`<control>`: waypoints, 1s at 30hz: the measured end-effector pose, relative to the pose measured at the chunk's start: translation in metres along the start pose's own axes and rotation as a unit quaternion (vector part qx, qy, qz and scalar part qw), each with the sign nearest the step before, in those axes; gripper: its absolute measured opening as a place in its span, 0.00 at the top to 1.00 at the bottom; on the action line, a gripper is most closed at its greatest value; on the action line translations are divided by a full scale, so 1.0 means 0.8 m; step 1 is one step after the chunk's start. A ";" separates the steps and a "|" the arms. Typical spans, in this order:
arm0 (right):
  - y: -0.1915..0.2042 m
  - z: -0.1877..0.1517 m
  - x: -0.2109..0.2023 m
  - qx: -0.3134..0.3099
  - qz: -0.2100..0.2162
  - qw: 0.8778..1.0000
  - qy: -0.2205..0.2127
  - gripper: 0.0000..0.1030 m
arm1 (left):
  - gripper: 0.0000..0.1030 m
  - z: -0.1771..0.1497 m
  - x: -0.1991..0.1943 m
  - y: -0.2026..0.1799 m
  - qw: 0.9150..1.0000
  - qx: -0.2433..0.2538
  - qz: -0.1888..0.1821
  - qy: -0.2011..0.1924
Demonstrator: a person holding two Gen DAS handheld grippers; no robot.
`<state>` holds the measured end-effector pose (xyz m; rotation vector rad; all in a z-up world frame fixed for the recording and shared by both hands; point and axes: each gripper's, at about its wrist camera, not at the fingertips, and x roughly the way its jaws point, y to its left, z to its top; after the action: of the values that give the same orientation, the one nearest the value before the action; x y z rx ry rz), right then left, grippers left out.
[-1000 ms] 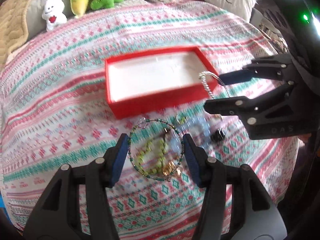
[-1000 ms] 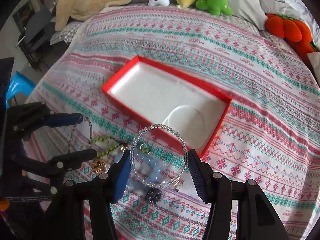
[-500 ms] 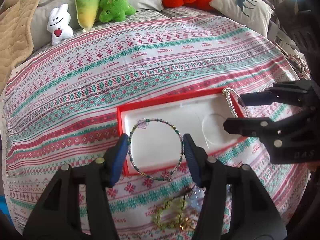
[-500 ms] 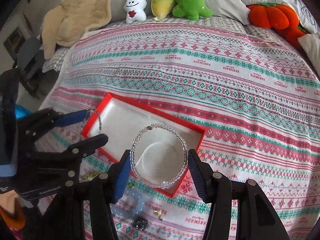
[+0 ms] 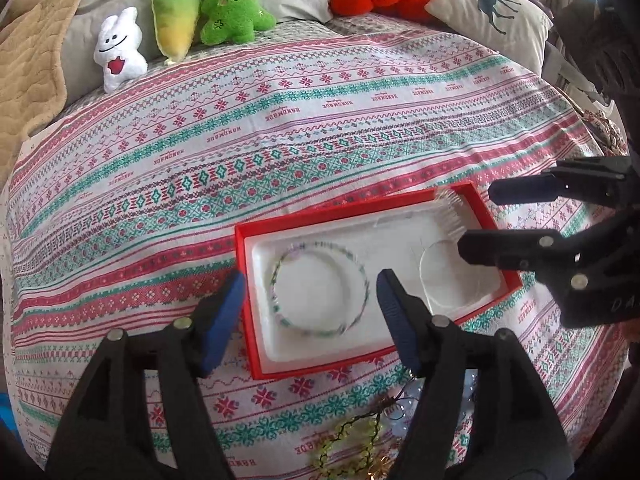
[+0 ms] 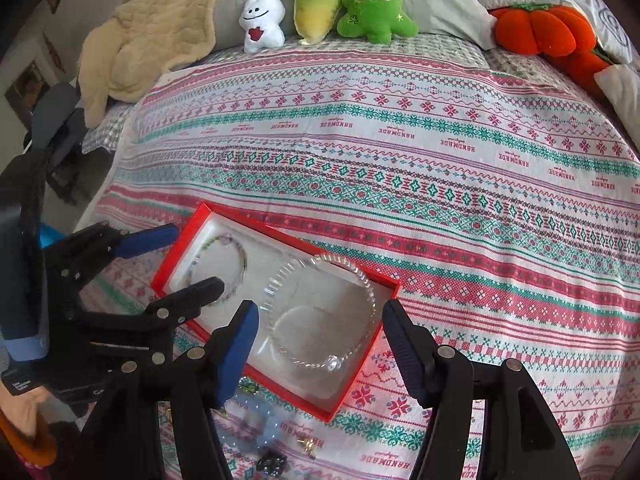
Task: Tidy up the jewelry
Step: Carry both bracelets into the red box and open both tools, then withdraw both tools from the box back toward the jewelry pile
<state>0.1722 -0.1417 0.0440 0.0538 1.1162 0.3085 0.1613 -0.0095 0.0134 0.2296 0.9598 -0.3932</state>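
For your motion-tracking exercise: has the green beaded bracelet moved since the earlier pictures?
Yes. The green beaded bracelet has gone from the bedspread in front of the red box to inside it, now free of the open left gripper.

A bed spread with a white cover woven in red and green bands (image 5: 320, 120) fills the room. Along its head sit a white bunny plush with a red heart (image 5: 119, 50), a green-and-yellow carrot plush (image 5: 174, 20) and a green tree plush (image 5: 234, 8), touching side by side. Further right lies an orange pumpkin cushion (image 6: 536, 30); a tan quilted blanket (image 6: 160, 28) is heaped at the left, and what looks like a deer-print pillow (image 5: 492, 12).
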 end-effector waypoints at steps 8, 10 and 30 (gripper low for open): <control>0.003 -0.010 -0.023 0.005 -0.011 1.000 -0.005 0.29 | 0.24 -0.011 -0.021 -0.003 1.000 0.000 0.006 0.006; 0.003 -0.016 -0.031 0.010 -0.010 1.000 -0.008 0.28 | 0.23 -0.015 -0.029 -0.006 1.000 0.000 0.009 0.006; -0.003 -0.100 -0.093 0.033 -0.074 0.997 -0.014 0.17 | 0.01 -0.088 -0.087 -0.023 0.997 -0.054 0.046 0.035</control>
<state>0.0718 -0.1729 0.0731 0.0341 1.0955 0.1378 0.0651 0.0146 0.0313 0.1900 1.0316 -0.2491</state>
